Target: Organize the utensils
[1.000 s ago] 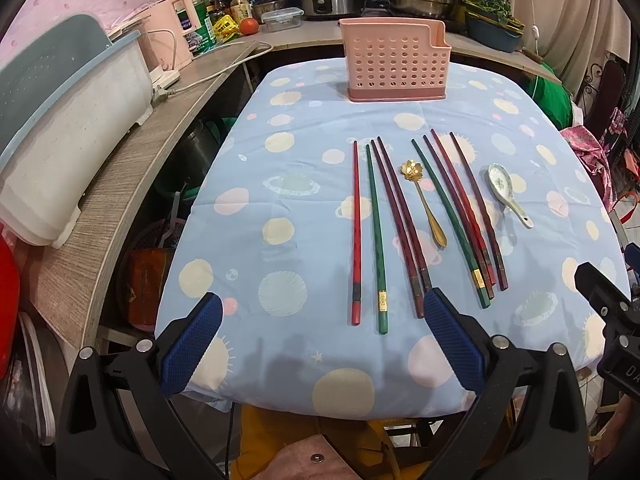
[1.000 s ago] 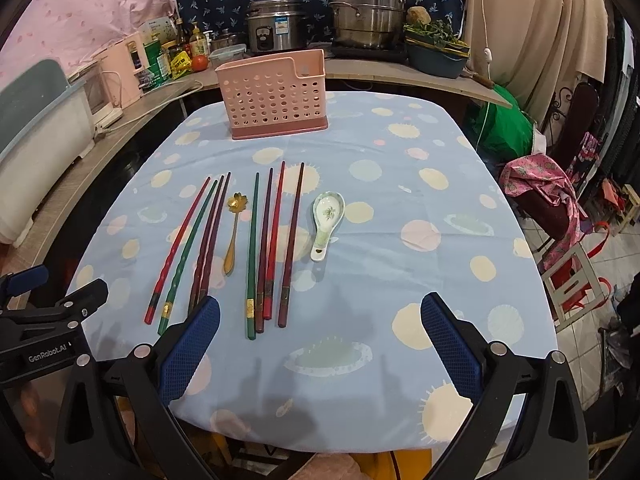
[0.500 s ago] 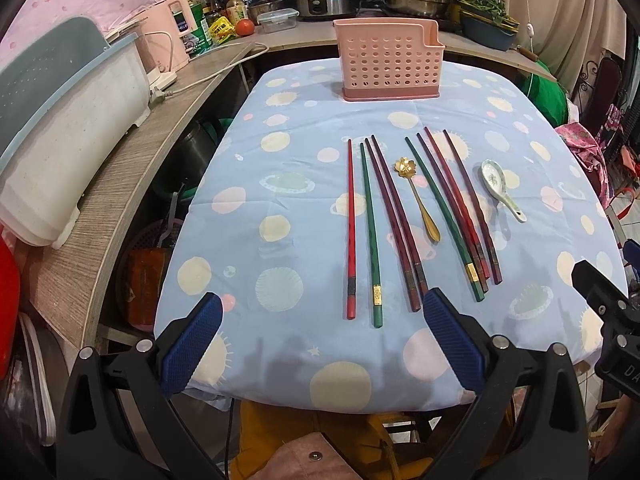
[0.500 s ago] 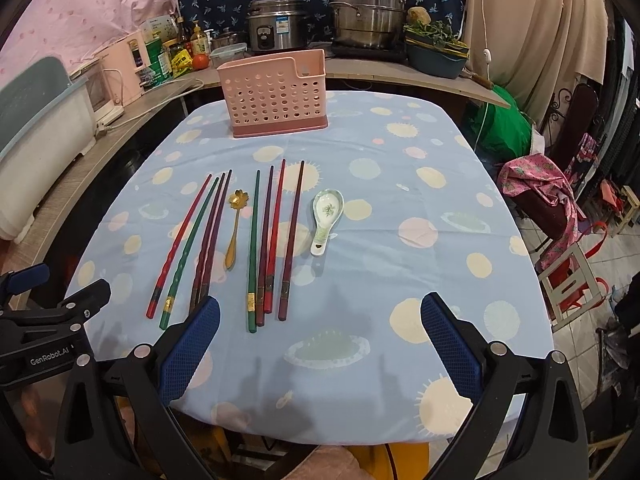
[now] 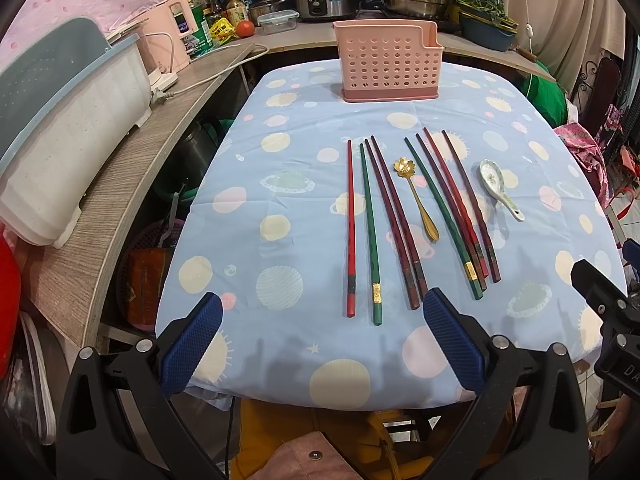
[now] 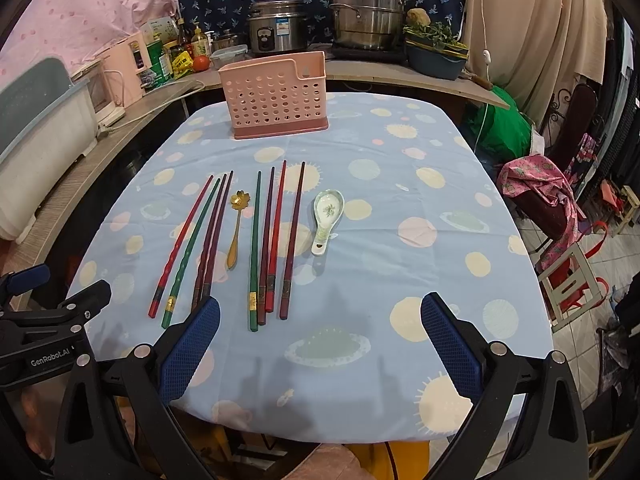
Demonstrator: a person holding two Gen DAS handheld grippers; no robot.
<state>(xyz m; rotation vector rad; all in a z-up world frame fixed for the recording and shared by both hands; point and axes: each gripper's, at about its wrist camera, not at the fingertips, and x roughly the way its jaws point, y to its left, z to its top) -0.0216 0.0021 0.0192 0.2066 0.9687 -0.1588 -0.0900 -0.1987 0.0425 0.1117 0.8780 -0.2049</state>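
Chopsticks [image 5: 370, 232] lying lengthwise, tips toward pink basket [image 5: 388, 66], seemingly parallel, left claw [image 5: 320, 344] and right claw [image 6: 320, 344] released

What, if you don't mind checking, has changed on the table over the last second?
Only the viewpoints drifted slightly: both the left tool and right tool stayed open and empty. The chopsticks, gold spoon, ceramic spoon and pink holder lie unmoved.
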